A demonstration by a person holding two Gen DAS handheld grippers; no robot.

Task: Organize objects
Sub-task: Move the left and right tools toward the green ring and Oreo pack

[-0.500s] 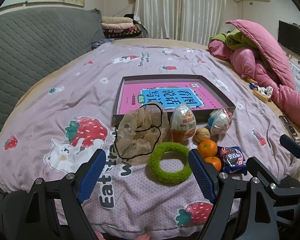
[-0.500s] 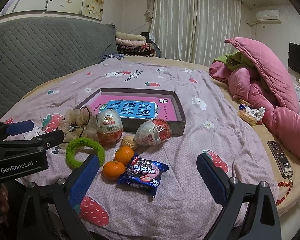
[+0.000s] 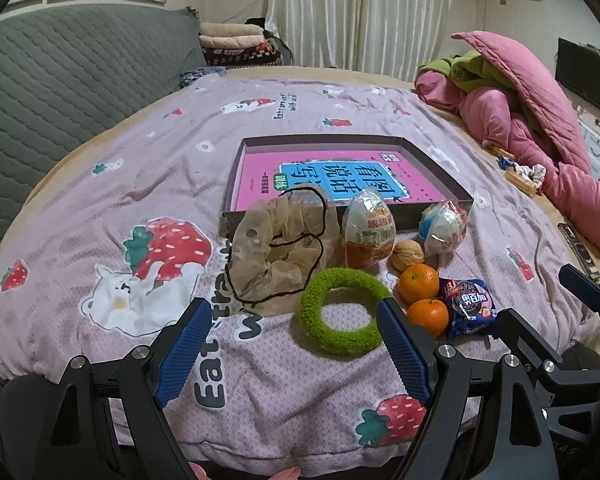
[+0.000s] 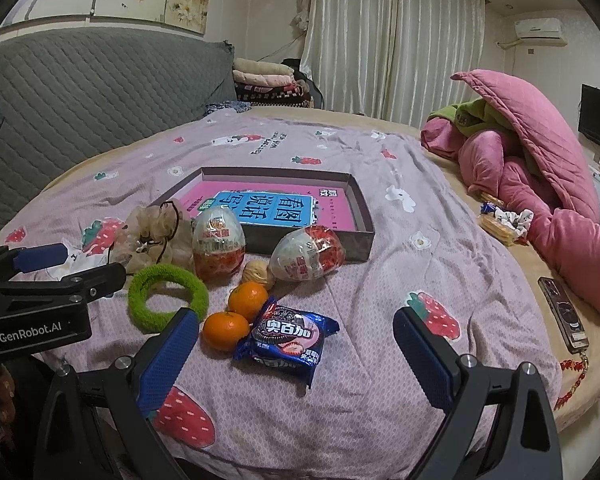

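Both tongs hover low over the bed, jaws spread wide and holding nothing. The left tongs [image 3: 288,344] point at the fuzzy green ring [image 3: 342,311], just ahead of its right finger. The blue foil biscuit packet [image 4: 286,335] lies between the right tongs' [image 4: 296,360] fingers.

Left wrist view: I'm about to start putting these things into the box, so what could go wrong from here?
1. The black cord loops over the beige scrunchie; lifting either may drag the other.
2. The two oranges and the walnut touch on soft bedding; nudging one may roll the rest.
3. The upright egg toy stands against the box wall; the left gripper, open near the green ring, could tip it.
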